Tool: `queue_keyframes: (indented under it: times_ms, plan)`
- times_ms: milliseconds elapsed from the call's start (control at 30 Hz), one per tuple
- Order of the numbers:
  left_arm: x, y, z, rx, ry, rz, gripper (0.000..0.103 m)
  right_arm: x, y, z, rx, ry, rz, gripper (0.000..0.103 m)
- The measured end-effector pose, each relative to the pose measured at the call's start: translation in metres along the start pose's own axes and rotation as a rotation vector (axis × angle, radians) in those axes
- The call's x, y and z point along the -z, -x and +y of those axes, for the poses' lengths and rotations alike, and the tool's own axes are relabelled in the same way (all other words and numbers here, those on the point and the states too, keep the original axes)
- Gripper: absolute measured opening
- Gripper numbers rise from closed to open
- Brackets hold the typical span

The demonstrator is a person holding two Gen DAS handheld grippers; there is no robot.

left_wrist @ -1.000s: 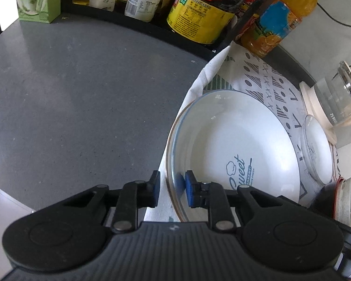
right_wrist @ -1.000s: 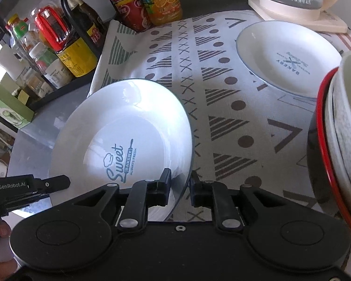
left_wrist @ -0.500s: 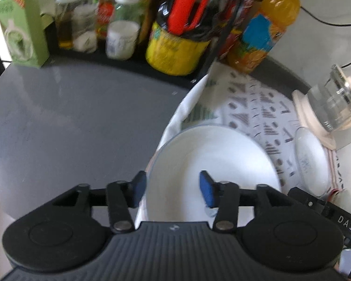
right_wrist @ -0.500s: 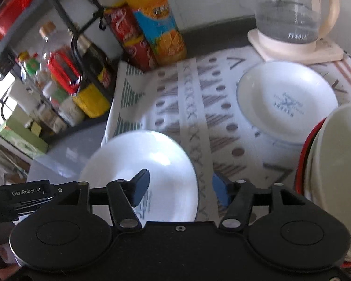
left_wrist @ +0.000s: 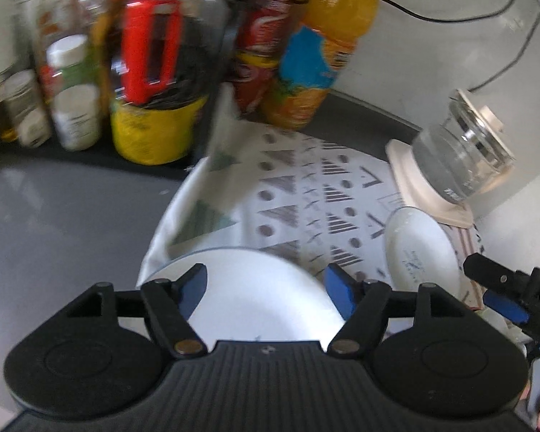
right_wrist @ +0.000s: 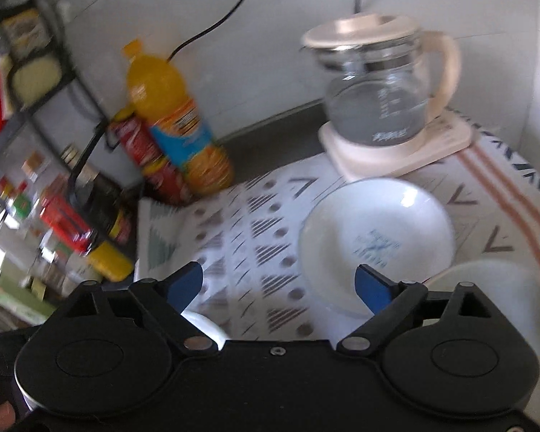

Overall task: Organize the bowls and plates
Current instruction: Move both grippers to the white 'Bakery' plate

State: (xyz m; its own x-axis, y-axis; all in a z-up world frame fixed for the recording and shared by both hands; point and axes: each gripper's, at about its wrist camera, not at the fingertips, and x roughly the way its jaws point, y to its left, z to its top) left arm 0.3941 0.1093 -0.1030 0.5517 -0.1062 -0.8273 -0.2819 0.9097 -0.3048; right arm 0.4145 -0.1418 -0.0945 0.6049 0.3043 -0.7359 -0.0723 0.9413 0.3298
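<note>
A large white plate point(left_wrist: 262, 295) lies on the patterned cloth point(left_wrist: 288, 194), just under my left gripper point(left_wrist: 266, 284), which is open and lifted clear of it. A smaller white plate with blue print point(left_wrist: 419, 252) sits farther right by the kettle base. In the right wrist view that small plate point(right_wrist: 376, 241) lies ahead between the spread fingers of my right gripper point(right_wrist: 279, 286), which is open and empty. Only a sliver of the large plate point(right_wrist: 203, 324) shows at the lower left there. A stack of bowls point(right_wrist: 493, 306) stands at the right.
A glass kettle point(right_wrist: 378, 97) on a cream base stands at the back right. An orange juice bottle point(left_wrist: 320, 46), red cans point(left_wrist: 259, 46) and a rack of sauce bottles and jars point(left_wrist: 144, 82) line the back left. The grey counter point(left_wrist: 61, 223) lies left of the cloth.
Both grippers let go of the large plate's rim, opened wide and rose away from it. The plate now rests on the cloth; both views tilted up toward the wall.
</note>
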Motion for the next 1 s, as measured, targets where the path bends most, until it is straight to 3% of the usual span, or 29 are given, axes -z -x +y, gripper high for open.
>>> queue_keyframes:
  times_ms: [400, 500, 700, 1000]
  plan:
    - [-0.029, -0.045, -0.058, 0.12, -0.106, 0.054, 0.07, -0.023, -0.001, -0.059, 0.118, -0.164, -0.039, 0.092]
    - [-0.034, -0.055, -0.069, 0.146, -0.133, 0.066, 0.07, -0.026, -0.005, -0.074, 0.185, -0.205, -0.038, 0.092]
    - [-0.039, -0.082, -0.085, 0.182, -0.153, 0.112, 0.07, -0.031, -0.021, -0.101, 0.202, -0.287, -0.002, 0.091]
    - [-0.038, -0.131, -0.107, 0.227, -0.154, 0.212, 0.067, -0.044, -0.054, -0.127, 0.222, -0.318, 0.108, 0.069]
